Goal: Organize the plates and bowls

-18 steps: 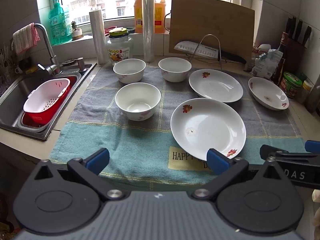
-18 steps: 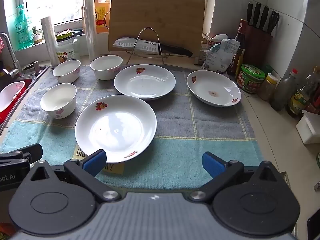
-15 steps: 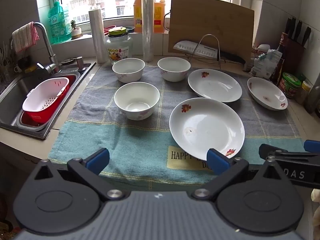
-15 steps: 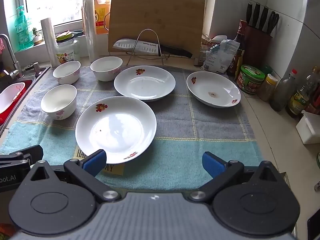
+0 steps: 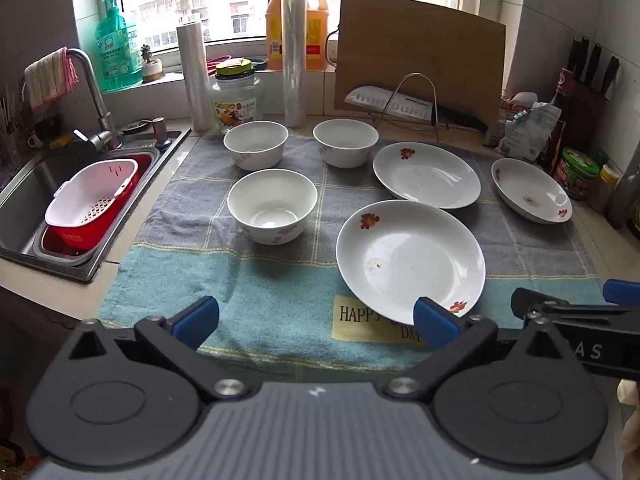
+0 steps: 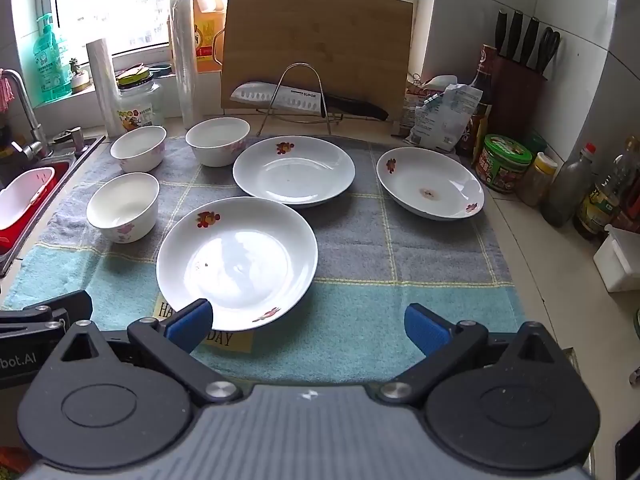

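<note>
Three white flowered plates lie on a towel (image 5: 280, 292): a near plate (image 5: 410, 258) (image 6: 236, 262), a far plate (image 5: 426, 174) (image 6: 294, 170) and a right plate (image 5: 530, 190) (image 6: 430, 182). Three white bowls stand to the left: a near bowl (image 5: 272, 206) (image 6: 123, 206), a back left bowl (image 5: 256, 144) (image 6: 138, 147) and a back middle bowl (image 5: 346, 142) (image 6: 218, 140). My left gripper (image 5: 316, 320) hovers open over the towel's front edge, empty. My right gripper (image 6: 306, 324) is open too, its left fingertip (image 6: 188, 320) before the near plate's rim.
A sink (image 5: 24, 188) with a red and white colander (image 5: 90, 198) lies at the left. A cutting board (image 5: 420, 56), a knife on a wire rack (image 5: 394, 106), rolls, a jar and bottles line the back. Jars and a knife block (image 6: 518, 80) crowd the right.
Both views have crept slightly, with the dishes sitting a little lower and nearer in frame. Both grippers stay open and no dish has moved.
</note>
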A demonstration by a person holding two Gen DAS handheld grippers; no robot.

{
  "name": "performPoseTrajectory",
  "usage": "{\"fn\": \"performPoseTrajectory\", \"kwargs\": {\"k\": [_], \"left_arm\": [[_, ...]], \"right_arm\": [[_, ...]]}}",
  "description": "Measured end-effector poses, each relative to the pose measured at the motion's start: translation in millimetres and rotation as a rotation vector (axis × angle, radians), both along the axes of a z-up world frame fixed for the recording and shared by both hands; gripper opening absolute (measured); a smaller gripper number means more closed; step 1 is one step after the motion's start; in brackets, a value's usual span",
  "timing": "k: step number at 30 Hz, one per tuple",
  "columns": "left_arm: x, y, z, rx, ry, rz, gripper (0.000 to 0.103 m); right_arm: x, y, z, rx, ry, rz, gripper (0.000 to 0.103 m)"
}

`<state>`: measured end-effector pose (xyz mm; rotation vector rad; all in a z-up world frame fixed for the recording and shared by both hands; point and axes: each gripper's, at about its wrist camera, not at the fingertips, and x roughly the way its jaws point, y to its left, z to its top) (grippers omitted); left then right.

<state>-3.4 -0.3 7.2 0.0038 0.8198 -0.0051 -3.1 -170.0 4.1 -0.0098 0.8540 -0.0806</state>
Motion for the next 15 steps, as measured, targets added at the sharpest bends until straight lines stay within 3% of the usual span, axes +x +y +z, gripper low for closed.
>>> {"fn": "performPoseTrajectory", "kwargs": {"k": [15], "left_arm": [[1.4, 1.3, 1.1, 0.001, 0.000, -0.003, 0.102]], "right_arm": [[0.4, -0.4, 1.6, 0.003, -0.008, -0.002, 0.103]]}}
